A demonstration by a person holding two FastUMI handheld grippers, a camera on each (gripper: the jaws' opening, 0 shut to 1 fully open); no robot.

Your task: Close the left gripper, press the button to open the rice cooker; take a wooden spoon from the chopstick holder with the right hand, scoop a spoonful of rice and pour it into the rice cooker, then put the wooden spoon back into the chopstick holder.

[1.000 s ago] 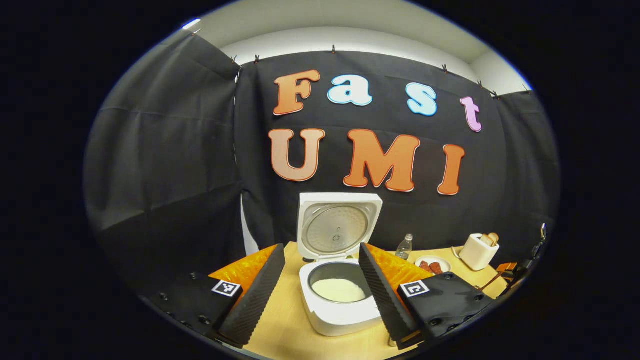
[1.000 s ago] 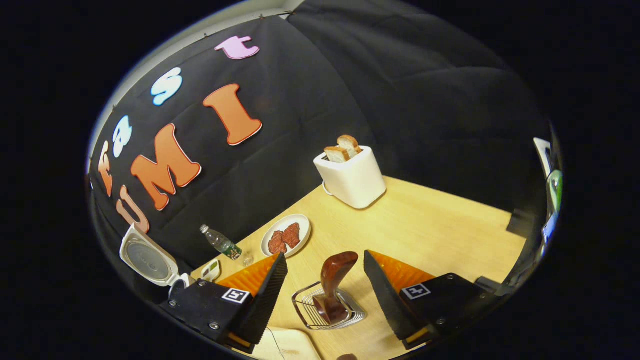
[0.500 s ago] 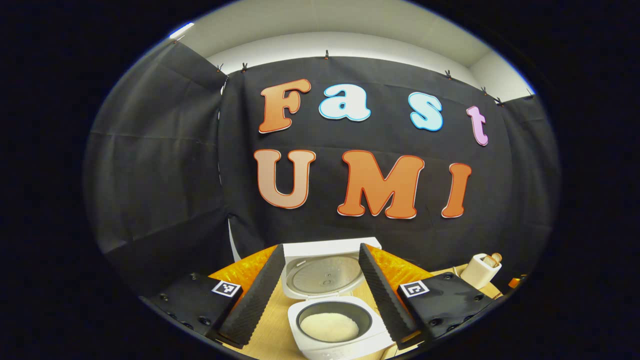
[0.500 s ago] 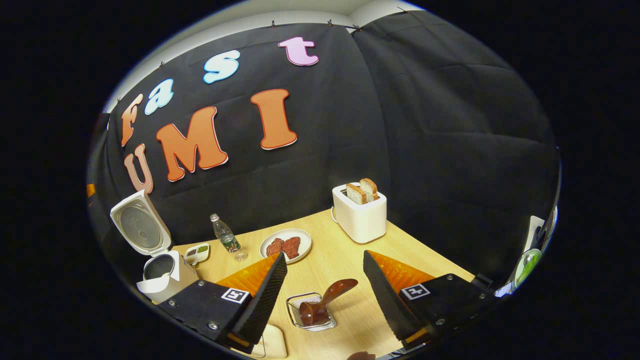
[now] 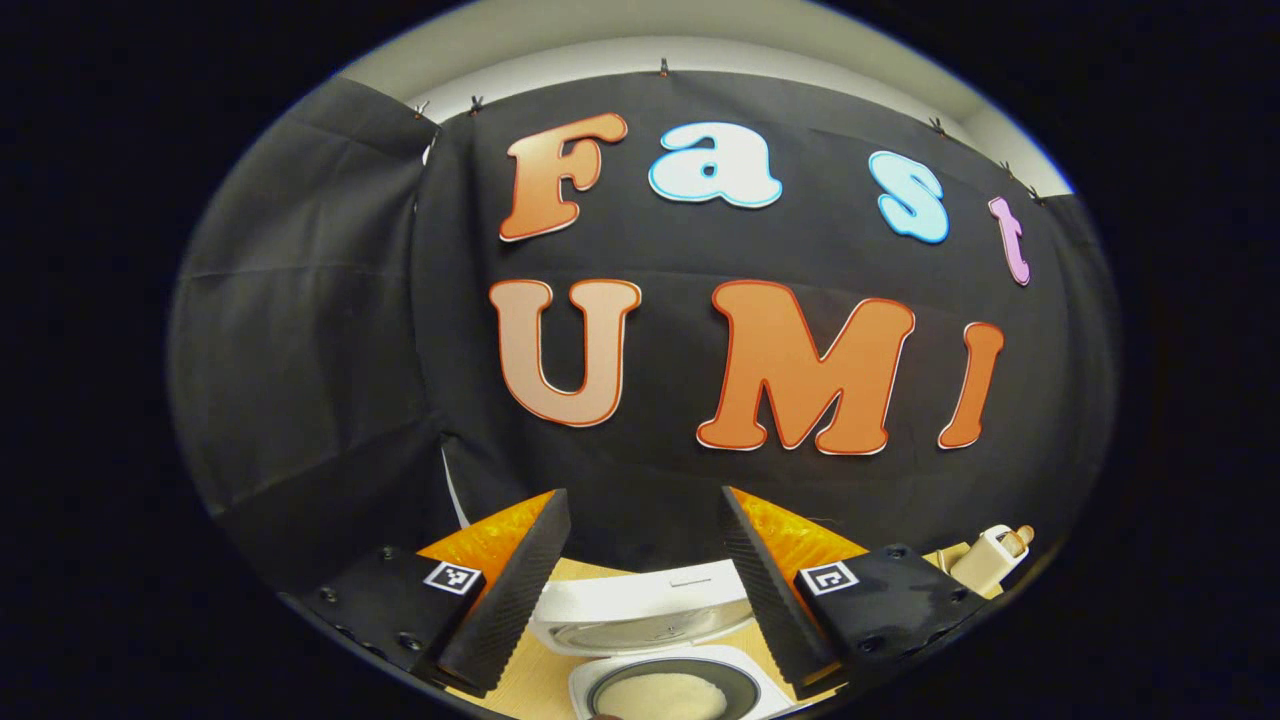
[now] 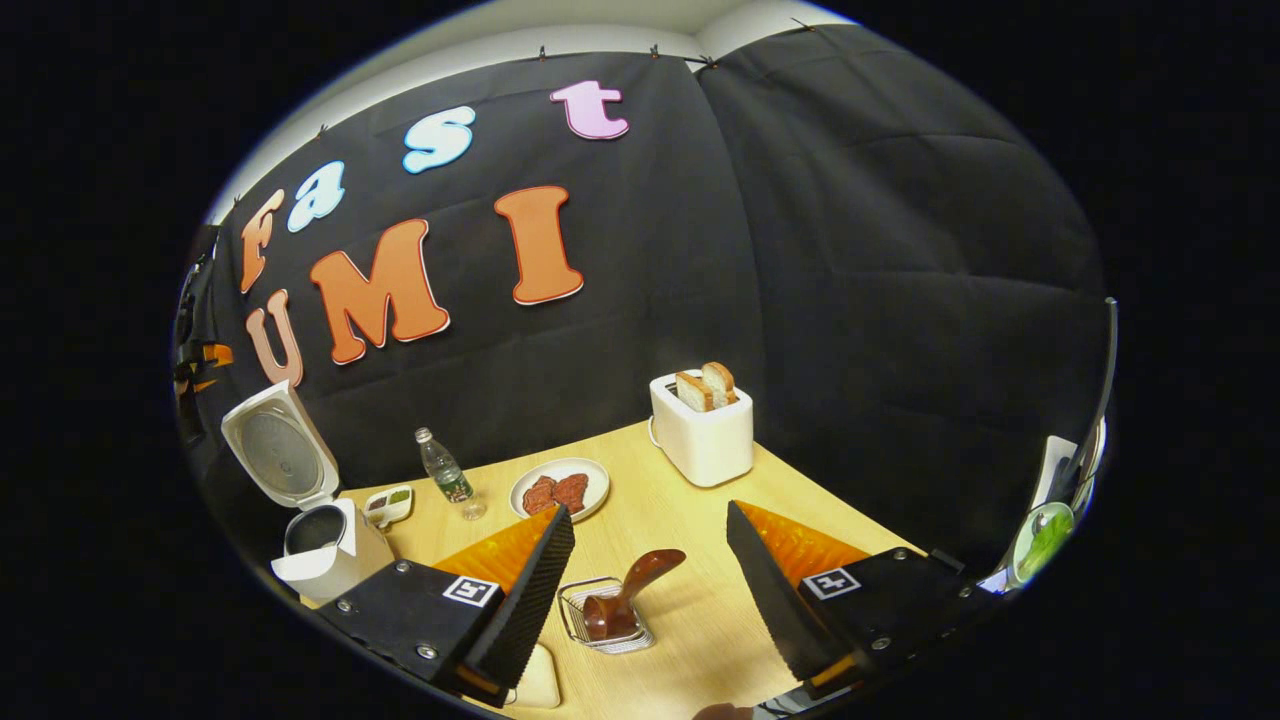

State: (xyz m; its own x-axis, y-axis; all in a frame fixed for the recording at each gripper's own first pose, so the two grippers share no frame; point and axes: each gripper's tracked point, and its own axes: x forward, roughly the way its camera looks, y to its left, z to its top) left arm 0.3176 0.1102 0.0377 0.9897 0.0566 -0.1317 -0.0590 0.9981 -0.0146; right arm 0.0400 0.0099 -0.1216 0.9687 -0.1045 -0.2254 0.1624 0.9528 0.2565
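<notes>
Spoon [image 6: 622, 597] leans in holder [image 6: 604, 628], cooker [image 5: 655, 655] lid up, so both grippers [image 5: 640, 590] [image 6: 648, 590] hang spread, holding nothing.

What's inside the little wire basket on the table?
A wooden spoon sits in the wire basket, leaning with its handle poking up to the right. The spoon's lower end covers the basket's bottom, so anything beneath is hidden.

Nothing readable is showing on the rice cooker [image 5: 650, 640], bottle [image 6: 442, 475] or toaster [image 6: 704, 436]; the bottle's label is appearing too small, and the grippers' square tags are carrying only coded patterns.
</notes>
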